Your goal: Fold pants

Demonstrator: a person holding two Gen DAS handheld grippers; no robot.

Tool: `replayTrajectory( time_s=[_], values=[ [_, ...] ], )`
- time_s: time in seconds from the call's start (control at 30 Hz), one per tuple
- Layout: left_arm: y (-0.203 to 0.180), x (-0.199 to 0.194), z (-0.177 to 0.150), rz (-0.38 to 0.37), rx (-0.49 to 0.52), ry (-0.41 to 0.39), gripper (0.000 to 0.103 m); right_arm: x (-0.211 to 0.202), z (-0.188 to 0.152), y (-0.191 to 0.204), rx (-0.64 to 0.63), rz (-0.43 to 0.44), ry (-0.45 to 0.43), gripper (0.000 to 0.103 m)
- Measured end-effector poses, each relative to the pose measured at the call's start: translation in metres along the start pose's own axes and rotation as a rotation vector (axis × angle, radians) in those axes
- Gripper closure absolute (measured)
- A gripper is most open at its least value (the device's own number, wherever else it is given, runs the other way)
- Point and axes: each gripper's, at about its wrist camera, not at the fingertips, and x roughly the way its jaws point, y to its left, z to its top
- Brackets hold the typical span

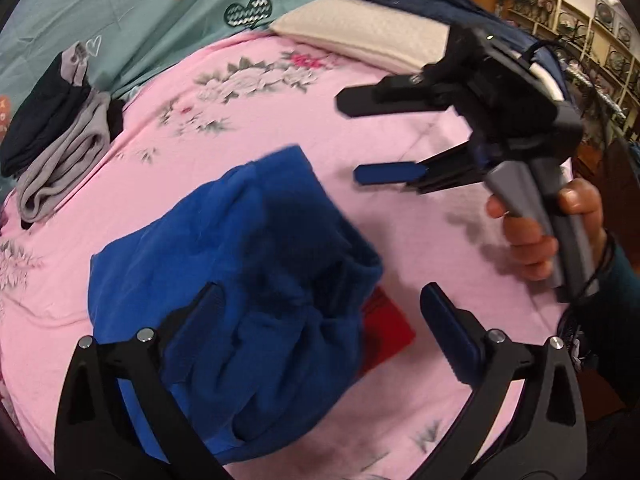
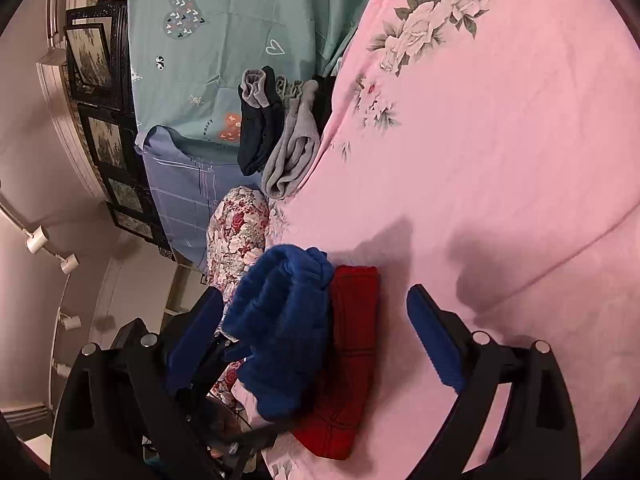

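The blue pants (image 1: 240,280) lie in a folded bundle on the pink floral bedsheet (image 1: 280,120), partly over a red folded garment (image 1: 384,332). My left gripper (image 1: 320,320) is open, its jaws straddling the bundle from just above. My right gripper (image 1: 352,140) is open and empty, hovering over the sheet to the right of the pants. In the right wrist view the blue pants (image 2: 284,328) sit beside the red garment (image 2: 352,340), between the open fingers of my right gripper (image 2: 316,332).
A pile of grey and dark folded clothes (image 1: 60,128) lies at the left edge of the pink sheet. A cream folded cloth (image 1: 360,36) with a navy garment (image 1: 420,0) lies at the far side. A teal patterned sheet (image 2: 240,40) and floral pillow (image 2: 240,232) lie beyond.
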Motion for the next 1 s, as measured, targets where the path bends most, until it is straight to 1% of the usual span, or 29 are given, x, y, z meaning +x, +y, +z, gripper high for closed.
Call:
replayTrajectory(
  time_s=[0.1,0.17,0.2,0.23,0.3,0.37,0.4,0.47,0.53,0.6,0.63,0.67,0.7,0.73,0.77,0.8,0.83,0.87,0.9,0.93,1.0],
  values=[
    [0.009,-0.005,0.001,-0.044,-0.048,-0.011,0.002,-0.001,-0.001,0.001,-0.012,-0.004,-0.004,0.009],
    [0.027,-0.012,-0.007,-0.074,-0.110,-0.017,0.002,-0.007,-0.001,0.007,-0.054,-0.038,-0.045,0.009],
    [0.039,-0.013,-0.010,-0.084,-0.147,-0.017,0.002,-0.011,-0.002,0.013,-0.083,-0.036,-0.064,0.009],
    [0.051,-0.017,-0.017,-0.099,-0.187,-0.022,0.002,-0.013,-0.002,0.018,-0.105,-0.020,-0.074,0.009],
    [0.068,-0.025,-0.028,-0.118,-0.240,-0.034,0.002,-0.015,-0.005,0.033,-0.138,0.067,-0.079,0.009],
    [0.083,-0.034,-0.039,-0.138,-0.292,-0.054,0.002,-0.006,-0.008,0.051,-0.144,0.150,-0.048,0.008],
    [0.086,-0.038,-0.043,-0.148,-0.307,-0.061,0.002,0.001,-0.011,0.060,-0.152,0.171,-0.027,0.008],
    [0.091,-0.039,-0.049,-0.181,-0.324,-0.055,0.002,0.016,-0.017,0.076,-0.185,0.174,0.012,0.008],
    [0.089,-0.031,-0.055,-0.217,-0.322,-0.027,0.002,0.036,-0.026,0.092,-0.245,0.141,0.060,0.008],
    [0.083,-0.022,-0.062,-0.229,-0.297,0.011,0.002,0.056,-0.034,0.093,-0.266,0.060,0.118,0.008],
    [0.079,-0.018,-0.068,-0.230,-0.275,0.030,0.002,0.065,-0.037,0.087,-0.249,-0.012,0.150,0.008],
    [0.076,-0.018,-0.072,-0.224,-0.256,0.036,0.002,0.075,-0.042,0.073,-0.217,-0.123,0.199,0.008],
    [0.076,-0.021,-0.075,-0.220,-0.242,0.031,0.002,0.079,-0.045,0.063,-0.202,-0.179,0.218,0.008],
    [0.079,-0.027,-0.076,-0.228,-0.240,0.021,0.002,0.073,-0.047,0.058,-0.215,-0.167,0.197,0.010],
    [0.084,-0.035,-0.076,-0.240,-0.253,0.006,0.002,0.069,-0.048,0.058,-0.216,-0.167,0.201,0.012],
    [0.091,-0.041,-0.075,-0.246,-0.271,-0.011,0.002,0.063,-0.047,0.059,-0.200,-0.171,0.197,0.012],
    [0.101,-0.050,-0.075,-0.245,-0.298,-0.035,0.002,0.054,-0.046,0.061,-0.172,-0.153,0.186,0.011],
    [0.111,-0.056,-0.076,-0.238,-0.327,-0.056,0.002,0.044,-0.044,0.063,-0.134,-0.105,0.173,0.009],
    [0.121,-0.062,-0.076,-0.232,-0.358,-0.073,0.002,0.035,-0.043,0.063,-0.116,-0.083,0.163,0.008],
    [0.136,-0.067,-0.078,-0.228,-0.412,-0.091,0.002,0.026,-0.042,0.063,-0.105,-0.102,0.151,0.008],
    [0.159,-0.067,-0.081,-0.228,-0.513,-0.088,0.002,0.015,-0.044,0.058,-0.094,-0.174,0.145,0.008]
  ],
)
